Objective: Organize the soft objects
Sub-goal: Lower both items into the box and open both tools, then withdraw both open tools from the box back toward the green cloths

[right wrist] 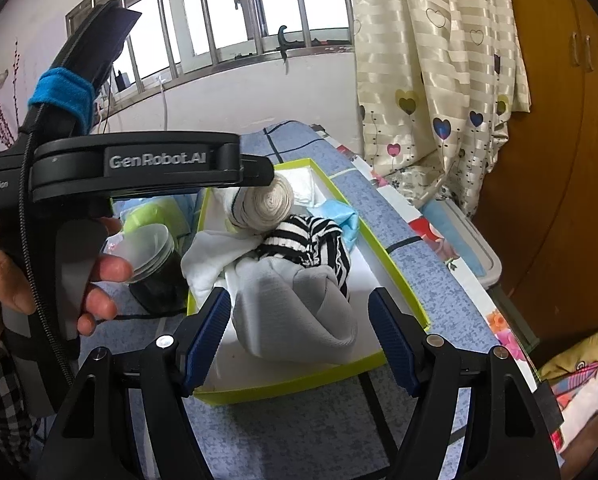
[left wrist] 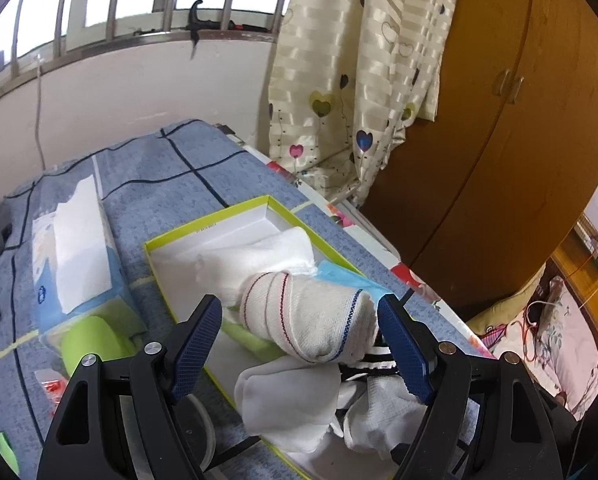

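I am partway through packing socks into the green-edged box [left wrist: 155, 245]: my left gripper [left wrist: 299, 344], fingers spread, brackets the cream rolled sock [left wrist: 311, 320] lying across the pile, though whether the pads touch it is hard to tell, while my right gripper [right wrist: 299, 340] hangs spread over the grey sock bundle [right wrist: 299, 304] beside a striped sock [right wrist: 303, 236]. Next, I judge, the roll needs nudging into the box's free far end. The box sits on a blue checked tablecloth [left wrist: 203, 160] with a tissue box [left wrist: 75, 256], below a barred window [left wrist: 139, 4] and heart-print curtain [left wrist: 363, 80].
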A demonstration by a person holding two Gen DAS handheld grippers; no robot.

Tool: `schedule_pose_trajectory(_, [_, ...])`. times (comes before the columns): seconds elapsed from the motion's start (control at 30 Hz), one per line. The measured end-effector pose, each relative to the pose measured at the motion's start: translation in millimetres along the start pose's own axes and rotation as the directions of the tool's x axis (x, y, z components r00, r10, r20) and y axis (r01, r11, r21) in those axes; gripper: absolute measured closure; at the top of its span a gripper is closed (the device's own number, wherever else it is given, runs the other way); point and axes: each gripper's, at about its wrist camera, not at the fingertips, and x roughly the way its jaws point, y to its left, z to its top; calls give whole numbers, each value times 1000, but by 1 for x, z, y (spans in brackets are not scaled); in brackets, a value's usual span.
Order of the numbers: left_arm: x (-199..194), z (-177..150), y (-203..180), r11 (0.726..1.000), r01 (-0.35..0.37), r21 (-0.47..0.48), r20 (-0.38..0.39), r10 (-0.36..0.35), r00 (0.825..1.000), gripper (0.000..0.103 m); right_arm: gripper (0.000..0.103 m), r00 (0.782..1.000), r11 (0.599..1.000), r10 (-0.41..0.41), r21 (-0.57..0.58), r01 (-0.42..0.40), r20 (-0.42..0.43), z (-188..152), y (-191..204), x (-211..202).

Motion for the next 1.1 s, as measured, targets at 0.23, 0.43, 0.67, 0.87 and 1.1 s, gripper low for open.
schedule_pose_trajectory(0.23, [-21, -8, 4, 1000, -23, 6, 14, 23, 1000, 23, 31, 1000, 1000, -19, 7, 19, 18, 3, 3, -6])
schedule_pose_trajectory(0.43, [-47, -18, 11, 999, -52, -4, 44, 52, 998, 23, 30, 999, 1000, -29, 10, 29, 38, 3, 10, -16])
schedule_pose_trajectory(0.67, [-72, -37, 20, 996, -88, -7, 65, 89, 994, 23, 26, 998, 999, -29, 24, 28, 57, 0, 17, -25])
schedule_pose_trajectory(0.87, [-96, -57, 32, 993, -116, -31, 92, 119, 989, 23, 26, 998, 1000, -17, 10, 16, 67, -3, 29, -30])
schedule_pose_trajectory(1.1, [-122, -83, 46, 984, -170, -54, 114, 175, 978, 23, 26, 997, 1000, 21, -17, -20, 75, -9, 52, -35])
